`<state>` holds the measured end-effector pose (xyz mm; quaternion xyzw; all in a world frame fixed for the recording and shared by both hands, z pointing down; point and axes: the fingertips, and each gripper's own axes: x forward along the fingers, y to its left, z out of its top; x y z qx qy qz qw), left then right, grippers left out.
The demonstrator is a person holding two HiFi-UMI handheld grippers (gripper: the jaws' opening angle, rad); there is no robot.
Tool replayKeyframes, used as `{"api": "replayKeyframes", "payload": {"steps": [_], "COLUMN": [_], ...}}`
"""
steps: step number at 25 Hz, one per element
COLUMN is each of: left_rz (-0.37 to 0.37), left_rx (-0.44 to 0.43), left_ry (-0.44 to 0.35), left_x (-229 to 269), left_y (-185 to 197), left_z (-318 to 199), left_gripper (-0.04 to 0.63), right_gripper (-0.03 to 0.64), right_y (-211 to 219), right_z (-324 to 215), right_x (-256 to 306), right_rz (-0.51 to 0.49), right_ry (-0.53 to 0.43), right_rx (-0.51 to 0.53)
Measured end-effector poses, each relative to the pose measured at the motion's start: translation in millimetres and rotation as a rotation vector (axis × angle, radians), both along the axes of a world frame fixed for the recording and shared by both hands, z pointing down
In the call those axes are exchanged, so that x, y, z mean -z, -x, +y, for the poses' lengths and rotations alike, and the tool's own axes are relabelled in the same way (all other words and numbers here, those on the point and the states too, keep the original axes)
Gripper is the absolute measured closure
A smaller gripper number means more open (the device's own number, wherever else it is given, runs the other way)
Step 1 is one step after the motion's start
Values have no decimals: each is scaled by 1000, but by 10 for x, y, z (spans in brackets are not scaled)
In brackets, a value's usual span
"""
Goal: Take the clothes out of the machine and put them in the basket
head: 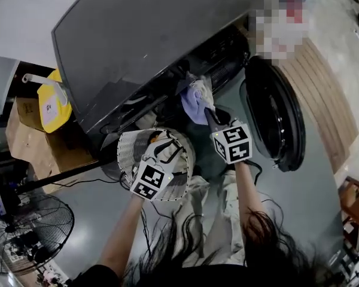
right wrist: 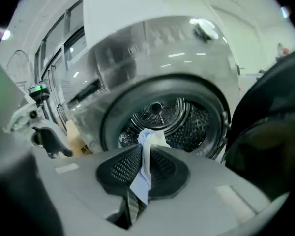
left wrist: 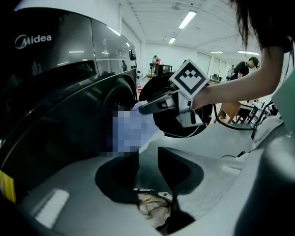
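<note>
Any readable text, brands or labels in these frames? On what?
"Midea": brand on the washing machine, upper front, left gripper view.
Label on the yellow bottle, head view: too small to read.
Yellow sticker low on the machine: blurred, unreadable.
Nothing else legible.

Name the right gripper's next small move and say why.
Probably draw the right gripper back and swing it toward the basket: its jaws are shut on a pale blue cloth at the mouth of the drum.
</note>
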<state>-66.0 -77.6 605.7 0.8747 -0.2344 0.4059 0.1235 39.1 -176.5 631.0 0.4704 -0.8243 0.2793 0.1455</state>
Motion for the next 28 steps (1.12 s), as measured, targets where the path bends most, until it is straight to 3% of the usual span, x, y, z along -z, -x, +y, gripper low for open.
{"api": "replayKeyframes", "payload": {"steps": [11, 16, 24, 28], "left_rz": [1, 20, -4, 36], "left_rx": [57, 131, 112, 206], "left_ry": [-40, -42, -103, -140], "left_x": [429, 618, 920, 1127], "left_y": [-414, -499, -876, -888], "left_z": [-128, -34, 185, 125], "left_gripper": [405, 349, 293, 290], "right_gripper": [562, 563, 563, 563], "right_y": [-270, -282, -239, -200], "right_z": [240, 422, 523, 617], "right_x": [1051, 1635, 2378, 2722], "right_rz": [4, 2, -2, -31], "right_ry": [-38, -53, -134, -176], "right_rx": [113, 195, 303, 335]}}
